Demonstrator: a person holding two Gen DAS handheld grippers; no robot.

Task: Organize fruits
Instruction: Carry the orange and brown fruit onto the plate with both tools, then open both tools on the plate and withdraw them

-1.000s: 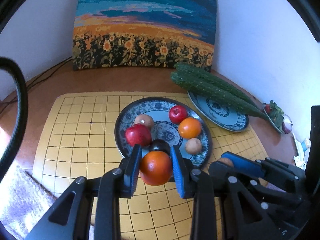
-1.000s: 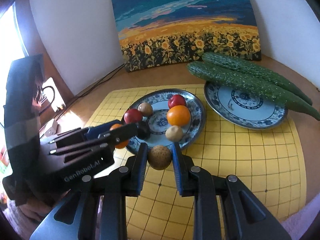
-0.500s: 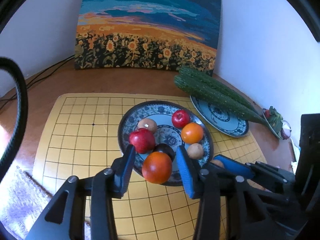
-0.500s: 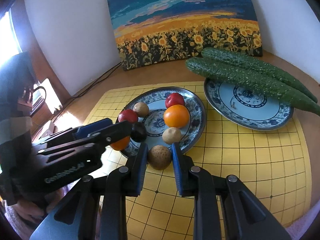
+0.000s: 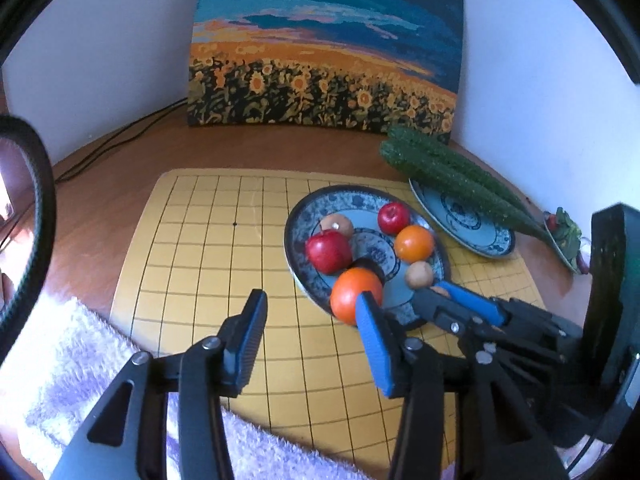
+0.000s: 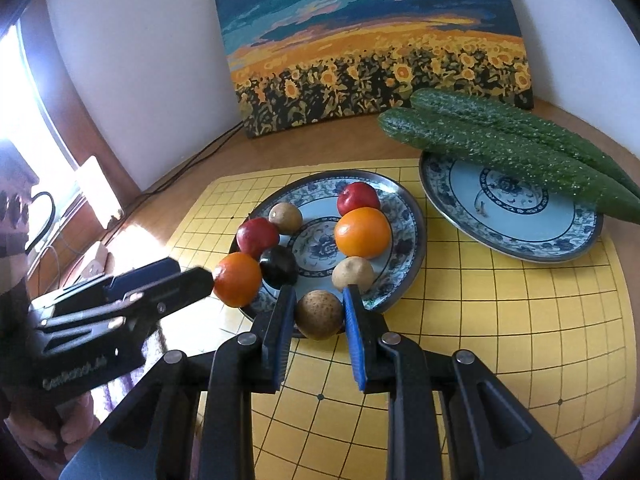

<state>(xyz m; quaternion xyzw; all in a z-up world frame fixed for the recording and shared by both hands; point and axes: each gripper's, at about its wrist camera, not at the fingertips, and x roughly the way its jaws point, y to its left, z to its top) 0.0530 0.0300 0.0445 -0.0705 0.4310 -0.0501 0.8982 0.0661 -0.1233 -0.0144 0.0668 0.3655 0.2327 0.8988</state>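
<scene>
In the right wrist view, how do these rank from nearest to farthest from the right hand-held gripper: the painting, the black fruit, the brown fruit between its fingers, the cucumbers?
From the right hand-held gripper:
1. Brown fruit, between the fingers, at the plate's near rim.
2. Black fruit, on the plate, slightly left.
3. Cucumbers, across the second plate, far right.
4. Painting, against the back wall.

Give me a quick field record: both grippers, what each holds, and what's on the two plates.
left gripper: open, empty
right gripper: shut on brown fruit, at near rim of fruit plate
red-orange fruit: resting on fruit plate's near-left rim
fruit plate contents: seven fruits, the held one not counted
second plate: two cucumbers across its far edge
surface: yellow grid mat
</scene>
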